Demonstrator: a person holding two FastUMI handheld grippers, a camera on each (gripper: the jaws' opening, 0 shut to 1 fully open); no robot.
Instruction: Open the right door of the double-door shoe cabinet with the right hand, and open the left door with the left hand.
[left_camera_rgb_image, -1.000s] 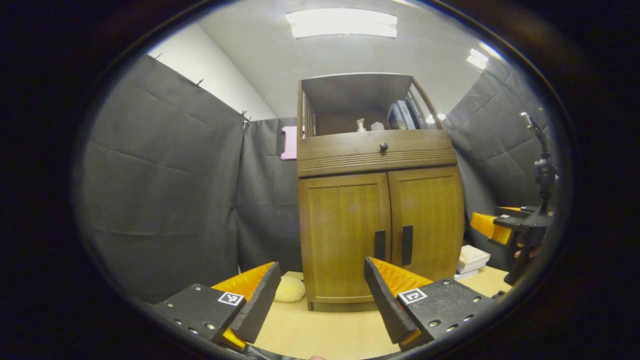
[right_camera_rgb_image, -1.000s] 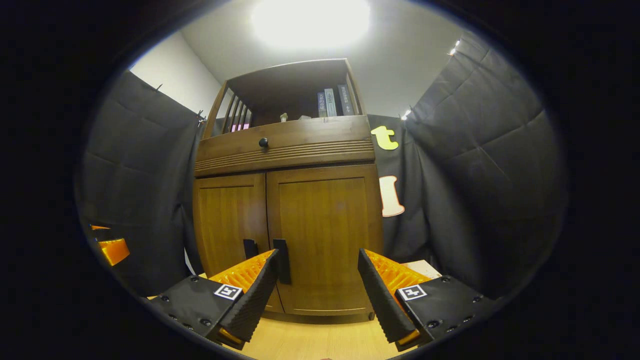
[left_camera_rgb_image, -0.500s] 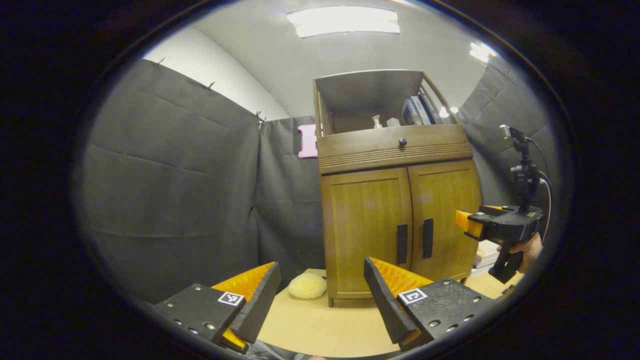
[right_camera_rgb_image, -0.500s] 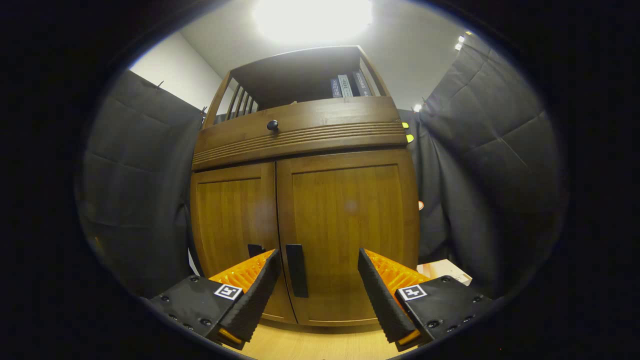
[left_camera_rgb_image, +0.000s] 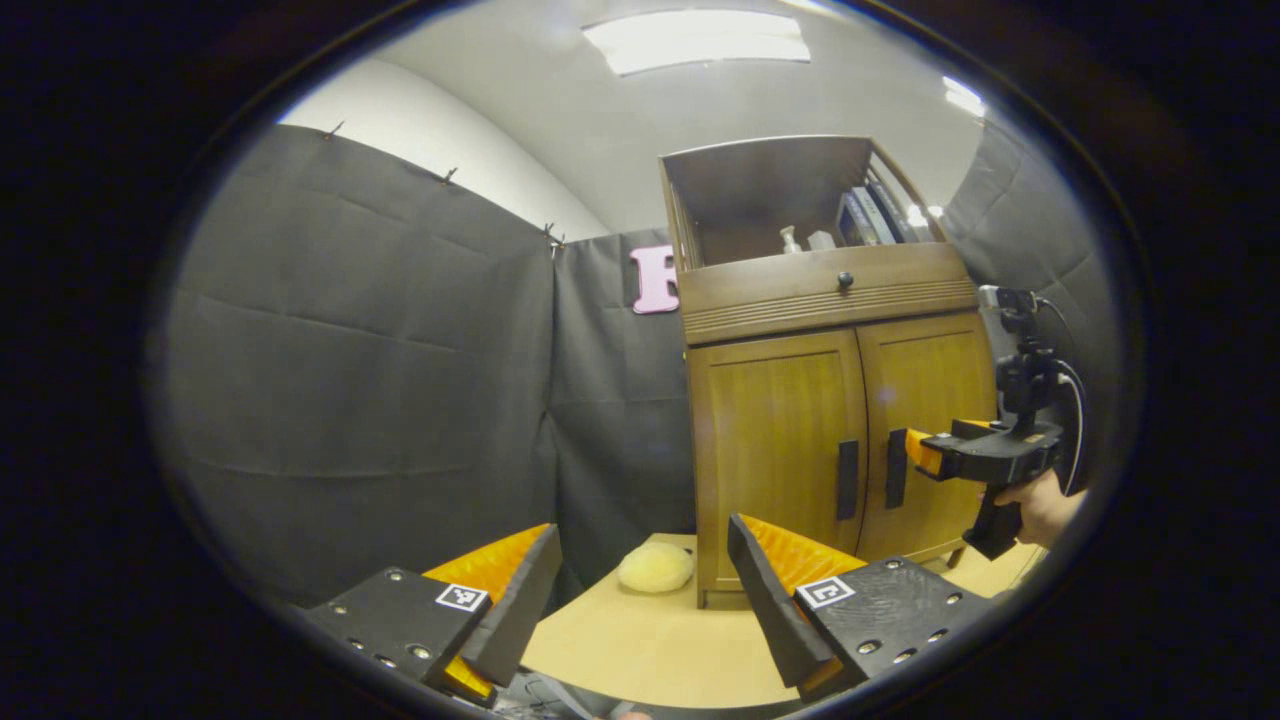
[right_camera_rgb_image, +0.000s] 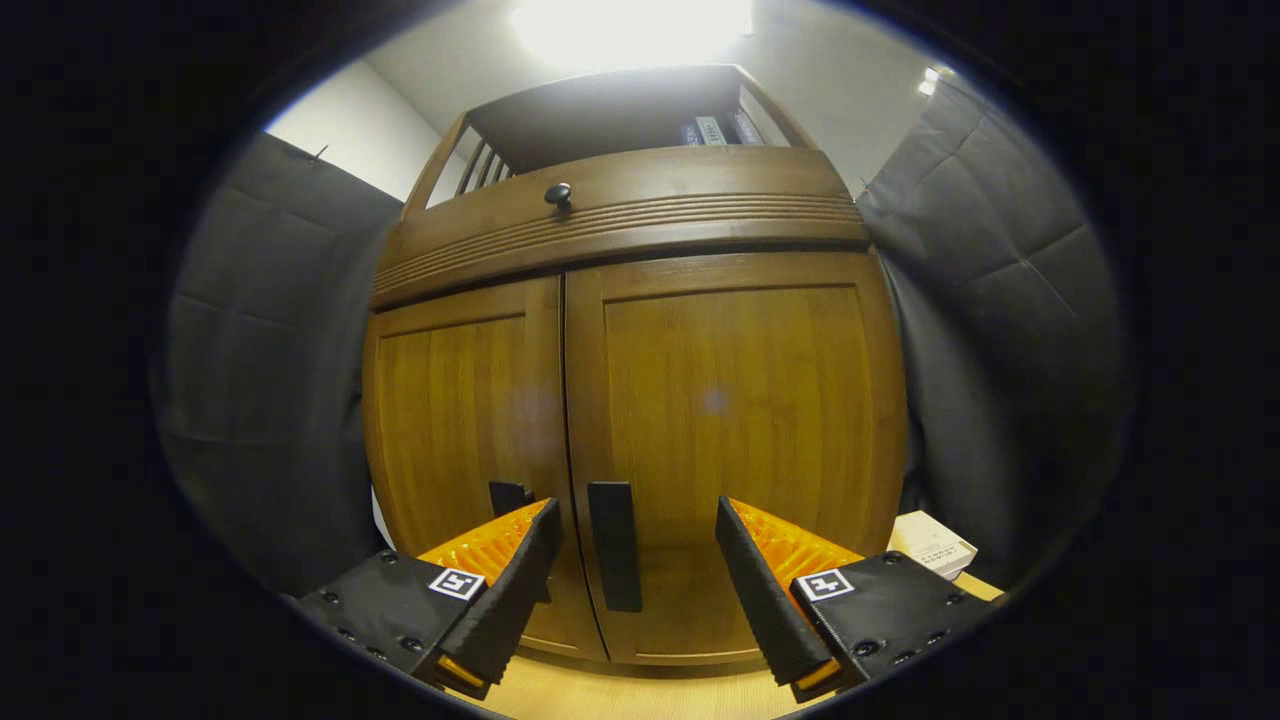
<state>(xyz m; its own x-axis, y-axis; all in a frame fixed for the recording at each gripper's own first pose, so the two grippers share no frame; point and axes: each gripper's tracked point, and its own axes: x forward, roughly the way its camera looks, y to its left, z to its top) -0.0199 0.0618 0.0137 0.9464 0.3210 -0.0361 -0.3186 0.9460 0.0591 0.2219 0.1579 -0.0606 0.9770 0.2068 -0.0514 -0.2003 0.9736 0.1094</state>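
Observation:
The wooden shoe cabinet (right_camera_rgb_image: 640, 400) stands close in the right gripper view, both doors closed. The right door (right_camera_rgb_image: 740, 420) carries a dark vertical handle (right_camera_rgb_image: 613, 545), which lies between the spread fingers of my right gripper (right_camera_rgb_image: 632, 570), open, just short of it. The left door's handle (right_camera_rgb_image: 508, 497) peeks over the left finger. In the left gripper view the cabinet (left_camera_rgb_image: 830, 400) is farther off to the right, with its left door (left_camera_rgb_image: 775, 450) and handle (left_camera_rgb_image: 847, 480). My left gripper (left_camera_rgb_image: 640, 590) is open and holds nothing. The right gripper (left_camera_rgb_image: 925, 455), held by a hand, sits at the right door's handle (left_camera_rgb_image: 894, 468).
A pale yellow soft ball (left_camera_rgb_image: 655, 567) lies on the light wooden floor (left_camera_rgb_image: 640, 650) beside the cabinet's left foot. A drawer with a dark knob (right_camera_rgb_image: 557, 193) tops the doors, with books (left_camera_rgb_image: 865, 215) on the open shelf above. A white box (right_camera_rgb_image: 930, 545) lies right of the cabinet.
The right gripper has moved in toward the cabinet, so the right door's handle now sits between its fingers. The left gripper has drifted left and back; the cabinet has slid right in its view.

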